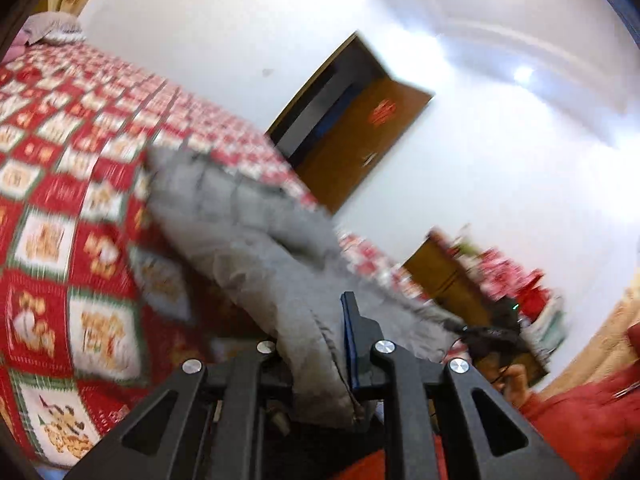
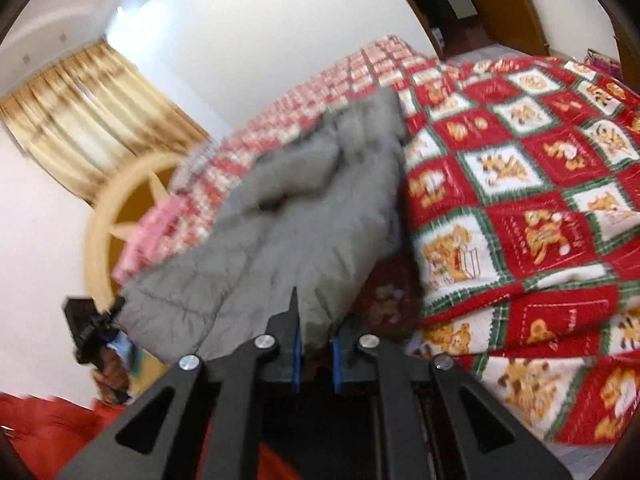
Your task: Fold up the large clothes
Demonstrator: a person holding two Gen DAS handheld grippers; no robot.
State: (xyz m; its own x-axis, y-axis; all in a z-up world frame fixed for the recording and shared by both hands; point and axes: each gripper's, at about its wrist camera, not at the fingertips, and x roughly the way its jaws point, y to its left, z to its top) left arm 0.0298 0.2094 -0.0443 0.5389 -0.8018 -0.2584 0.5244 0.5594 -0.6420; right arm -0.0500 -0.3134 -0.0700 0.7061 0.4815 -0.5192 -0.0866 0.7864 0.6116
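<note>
A large grey quilted jacket (image 1: 240, 224) hangs lifted above the bed, stretched between both grippers. My left gripper (image 1: 320, 344) is shut on one edge of the jacket; the cloth covers its left finger. In the right wrist view the jacket (image 2: 304, 216) runs away from my right gripper (image 2: 316, 332), which is shut on its near hem between the blue pads. The left gripper (image 2: 92, 328) also shows in the right wrist view at the jacket's far corner. Both views are motion-blurred.
A bed with a red, white and green patchwork blanket (image 1: 60, 184) (image 2: 520, 200) lies under the jacket. A pillow (image 1: 52, 28) sits at its head. A brown door (image 1: 360, 136), a wooden cabinet (image 1: 448, 276), curtains (image 2: 88, 120) and white walls surround it.
</note>
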